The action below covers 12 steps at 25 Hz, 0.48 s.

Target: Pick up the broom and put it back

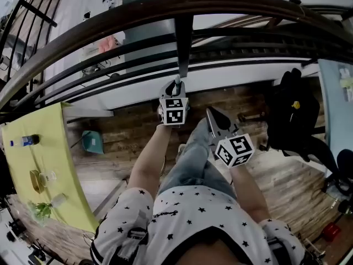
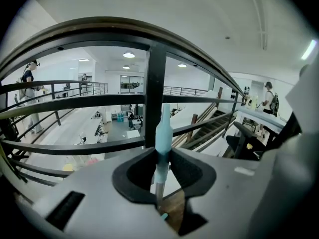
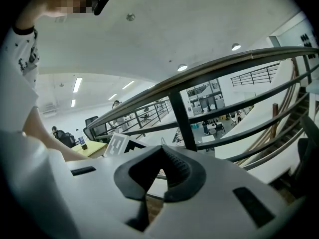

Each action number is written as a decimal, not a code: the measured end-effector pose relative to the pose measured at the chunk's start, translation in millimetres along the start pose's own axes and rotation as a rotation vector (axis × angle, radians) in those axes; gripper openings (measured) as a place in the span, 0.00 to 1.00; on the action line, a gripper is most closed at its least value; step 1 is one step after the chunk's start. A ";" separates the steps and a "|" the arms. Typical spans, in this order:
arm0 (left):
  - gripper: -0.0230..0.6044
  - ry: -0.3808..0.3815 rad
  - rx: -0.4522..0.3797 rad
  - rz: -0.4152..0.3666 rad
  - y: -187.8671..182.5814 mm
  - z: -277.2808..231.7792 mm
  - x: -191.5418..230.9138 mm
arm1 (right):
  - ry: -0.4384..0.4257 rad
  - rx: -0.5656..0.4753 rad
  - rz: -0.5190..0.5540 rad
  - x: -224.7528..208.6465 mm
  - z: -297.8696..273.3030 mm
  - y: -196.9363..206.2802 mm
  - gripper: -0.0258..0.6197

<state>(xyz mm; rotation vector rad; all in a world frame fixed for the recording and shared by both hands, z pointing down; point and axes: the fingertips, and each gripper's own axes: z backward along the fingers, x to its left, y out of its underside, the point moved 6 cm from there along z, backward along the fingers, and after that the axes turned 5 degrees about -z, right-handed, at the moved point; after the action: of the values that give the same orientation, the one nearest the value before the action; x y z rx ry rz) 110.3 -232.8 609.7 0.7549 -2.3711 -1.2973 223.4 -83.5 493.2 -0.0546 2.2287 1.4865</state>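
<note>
Broom handle (image 2: 163,131), pale blue grip over a thin metal shaft, stands upright between the left tongs (image 2: 162,156), which are clenched on it, with a dark railing post (image 2: 155,78) just beyond. Right tongs (image 3: 162,153) ride to the right of the left pair and nearer the person, tips pressed together on nothing. Teal speck (image 2: 164,216) under the left tongs may be more of the broom; brush end not visible, wooden floor (image 1: 138,131) below both tongs.

no readable text, markers carry only patterns
</note>
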 end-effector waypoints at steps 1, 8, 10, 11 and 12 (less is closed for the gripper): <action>0.19 -0.002 -0.002 0.002 -0.3 -6.1 0.9 | 0.001 0.000 0.004 -3.3 -2.1 -0.5 0.03; 0.19 -0.028 0.000 0.023 -15.0 -40.4 12.1 | 0.019 0.021 -0.005 -26.7 -17.3 1.1 0.03; 0.19 -0.031 0.001 0.031 -15.1 -51.4 13.7 | 0.023 0.029 -0.011 -32.4 -21.7 3.0 0.03; 0.19 -0.033 0.001 0.038 -13.9 -57.3 14.3 | 0.024 0.033 -0.013 -35.2 -24.1 4.2 0.03; 0.19 -0.035 0.001 0.044 -12.9 -62.8 14.9 | 0.025 0.036 -0.015 -37.8 -26.5 5.5 0.03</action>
<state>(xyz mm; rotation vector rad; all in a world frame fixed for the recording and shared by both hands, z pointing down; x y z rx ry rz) 134.7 -289.5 632.6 0.6818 -2.4017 -1.3017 246.5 -112.8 521.0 -0.0790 2.2696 1.4444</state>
